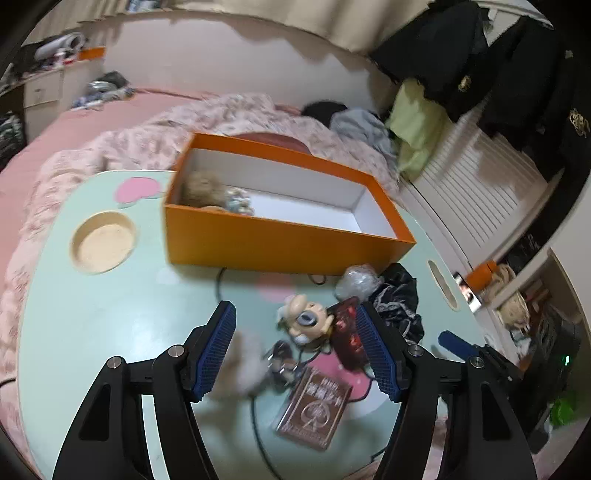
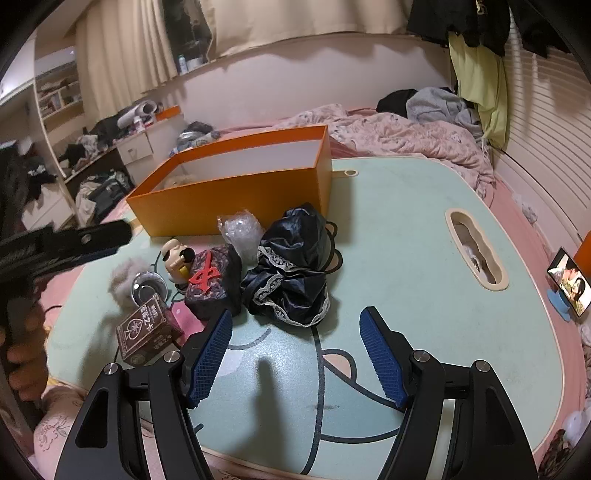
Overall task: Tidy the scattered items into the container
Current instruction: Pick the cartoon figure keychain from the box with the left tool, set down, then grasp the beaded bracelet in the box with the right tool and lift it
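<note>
An orange box [image 1: 280, 243] sits on the bench [image 1: 110, 314] — inside, a fuzzy brown toy [image 1: 201, 190] and a small pale bundle [image 1: 238, 201]. Both hand-held grippers — left [image 1: 295, 347], right [image 2: 295, 350] — gape, grasping nothing.

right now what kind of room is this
Most likely a bedroom: a small mint-green lap table stands on a bed with a pink floral duvet, dark clothes hang by the wall, and curtains hang behind.

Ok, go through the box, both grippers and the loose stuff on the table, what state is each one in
orange box: lidless, a fuzzy toy in one end, mostly bare
left gripper: open, holding nothing
right gripper: open, holding nothing
card box: closed, flat on table
figurine: lying on table
dark satin cloth: crumpled on table
plastic wrap: balled up beside the box
</note>
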Available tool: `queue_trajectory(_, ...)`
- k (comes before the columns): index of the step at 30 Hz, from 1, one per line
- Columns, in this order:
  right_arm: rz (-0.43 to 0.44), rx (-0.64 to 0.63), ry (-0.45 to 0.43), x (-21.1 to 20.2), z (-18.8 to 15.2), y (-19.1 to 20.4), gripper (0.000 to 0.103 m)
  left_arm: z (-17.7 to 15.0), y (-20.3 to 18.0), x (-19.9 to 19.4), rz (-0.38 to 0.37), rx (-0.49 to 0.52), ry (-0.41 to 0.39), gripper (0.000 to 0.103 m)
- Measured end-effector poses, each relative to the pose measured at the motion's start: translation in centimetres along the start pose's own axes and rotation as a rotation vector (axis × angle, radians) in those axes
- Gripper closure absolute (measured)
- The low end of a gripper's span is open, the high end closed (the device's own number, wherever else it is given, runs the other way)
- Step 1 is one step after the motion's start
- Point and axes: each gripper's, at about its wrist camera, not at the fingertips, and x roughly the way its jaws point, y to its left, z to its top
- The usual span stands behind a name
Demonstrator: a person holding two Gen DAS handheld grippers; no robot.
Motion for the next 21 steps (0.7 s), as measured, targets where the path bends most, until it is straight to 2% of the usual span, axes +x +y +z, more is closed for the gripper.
queue_trajectory(4, -0.003, -0.001, -0.001, 0.0, 0.0, 0.0, 0.031, -1.2, 1.0, -0.9, 0.038, 0.01, 0.028, 0.035)
queue_trajectory(9, -0.005, -0.004, 0.002, 0.0, 0.0, -0.1, 0.031, -3.2, 1.5, -2.4, 0.153, 0.101, 0.018, 0.035)
queue_trajectory(13, -0.012, -0.021, 0.008, -0.1, -0.1, -0.1, 0.031, -4.5, 2.0, -2.6, 0.155, 0.141, 0.001, 0.035)
queue_trajectory(15, -0.016, -0.029, 0.001, -0.3, -0.2, -0.2, 0.031, -4.8, 2.7, -2.3, 0.158, 0.117, -0.01, 0.035)
queue_trajectory(18, -0.019, -0.035, -0.003, -0.4, -0.1, -0.3, 0.031, -4.9, 3.7, -1.9, 0.087, 0.066, -0.001, 0.035)
queue_trajectory(21, -0.001, -0.05, -0.012, -0.7, 0.1, 0.1, 0.031, -5.4, 4.1, -2.2, 0.067, 0.042, -0.03, 0.035)
